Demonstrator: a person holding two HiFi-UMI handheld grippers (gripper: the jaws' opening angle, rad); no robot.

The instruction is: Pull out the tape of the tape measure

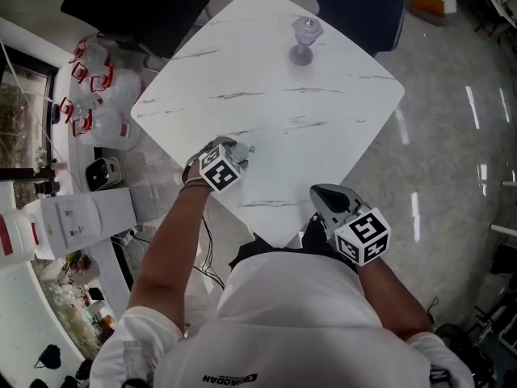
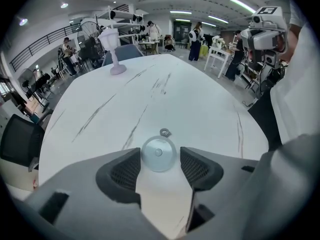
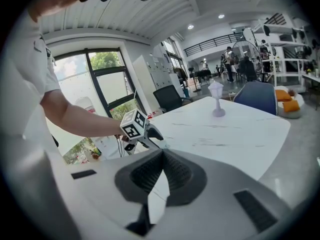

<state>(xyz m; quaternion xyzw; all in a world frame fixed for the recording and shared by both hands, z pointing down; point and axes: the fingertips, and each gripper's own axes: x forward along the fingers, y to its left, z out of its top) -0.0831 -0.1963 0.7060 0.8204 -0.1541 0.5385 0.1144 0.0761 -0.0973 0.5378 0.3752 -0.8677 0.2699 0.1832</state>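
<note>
While angled steeply down over the lower-left edge of the white marbled tabletop (image 1: 323, 87) in the head view, straddles a small round tape measure (image 2: 158, 154) with the left gripper (image 2: 160, 157), fingers (image 2: 125, 170) spread wide on either side of the disc and not clamped on it. Lies flat on the tabletop at lower centre of the left gripper view, small metal end ring (image 2: 165, 132) just beyond its far rim, tape not yet pulled out. Holds the right gripper (image 3: 161, 153) near the tabletop's bottom corner, lower right of the head view, fingers closed tip to tip with nothing between them. Farther up, near the tabletop's upper corner, a pale stemmed goblet-shaped object (image 1: 304, 39); beyond that, a dark blue chair (image 1: 359, 6).
</note>
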